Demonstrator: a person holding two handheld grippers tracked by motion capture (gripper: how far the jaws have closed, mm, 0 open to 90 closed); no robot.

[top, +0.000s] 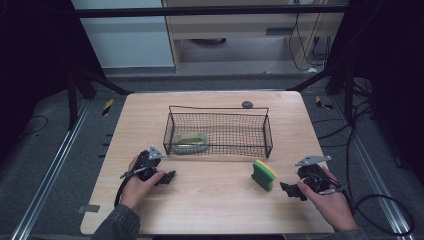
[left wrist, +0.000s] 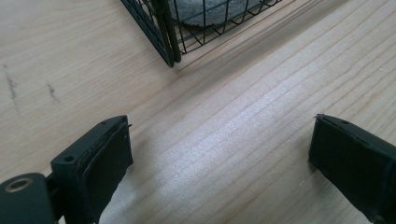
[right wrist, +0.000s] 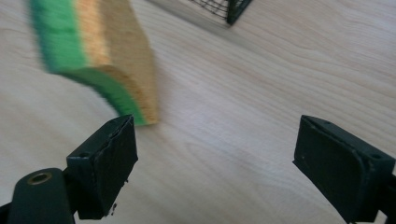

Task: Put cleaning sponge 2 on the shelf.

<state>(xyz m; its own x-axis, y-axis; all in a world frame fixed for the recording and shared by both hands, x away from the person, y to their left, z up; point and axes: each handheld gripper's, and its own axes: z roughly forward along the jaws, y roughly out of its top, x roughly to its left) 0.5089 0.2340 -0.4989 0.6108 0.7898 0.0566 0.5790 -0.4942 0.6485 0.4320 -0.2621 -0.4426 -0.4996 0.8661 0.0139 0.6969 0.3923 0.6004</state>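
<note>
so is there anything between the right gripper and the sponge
No. In the high view only bare wooden table separates the right gripper from the green and yellow sponge; the right gripper view shows its jaws open with nothing between them.

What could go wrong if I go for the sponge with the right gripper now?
The sponge stands on edge, apart from the open right gripper; a jaw that nudges it first would likely tip it over. In the right gripper view it sits off to the left of the jaws, so closing now might grab nothing. The wire basket stands close behind, so a lift could clip its rim.
</note>
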